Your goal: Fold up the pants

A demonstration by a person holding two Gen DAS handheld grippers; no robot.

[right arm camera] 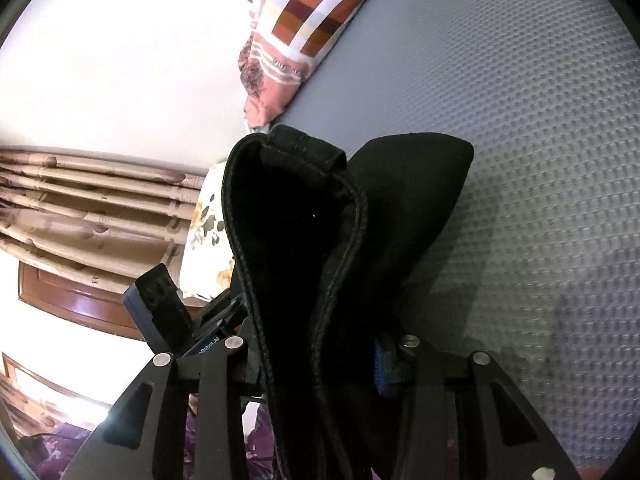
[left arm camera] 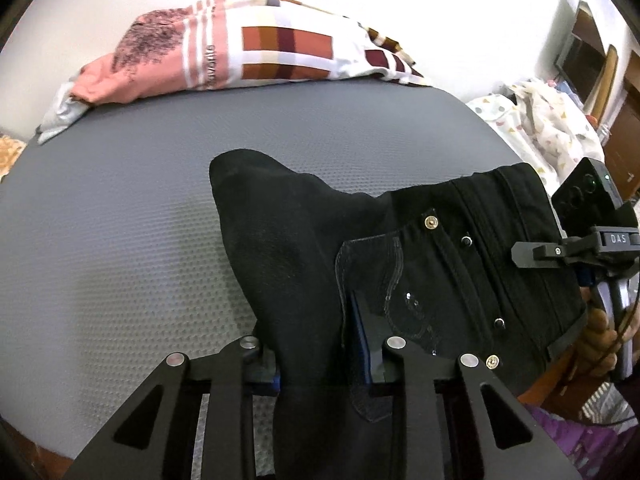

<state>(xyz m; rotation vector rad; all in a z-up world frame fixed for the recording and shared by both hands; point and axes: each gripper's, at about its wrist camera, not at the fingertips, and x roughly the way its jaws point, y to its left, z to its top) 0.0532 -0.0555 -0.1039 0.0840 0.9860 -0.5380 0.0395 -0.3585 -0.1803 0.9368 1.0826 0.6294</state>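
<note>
The black pants (left arm camera: 440,264) hang lifted above the grey mat (left arm camera: 120,220), held at the waist by both grippers. My left gripper (left arm camera: 320,364) is shut on the pants near the fly, with metal buttons showing. The right gripper (left arm camera: 560,252) shows at the right edge of the left wrist view, clamped on the waistband's far end. In the right wrist view my right gripper (right arm camera: 320,356) is shut on the waistband (right arm camera: 296,216), which rises folded in front of the lens. The left gripper (right arm camera: 160,312) shows behind it at the left.
A patterned pink, white and brown cloth pile (left arm camera: 248,44) lies at the mat's far edge, also in the right wrist view (right arm camera: 304,24). A dotted white fabric (left arm camera: 540,120) lies at the right. Curtains (right arm camera: 80,208) and white walls surround.
</note>
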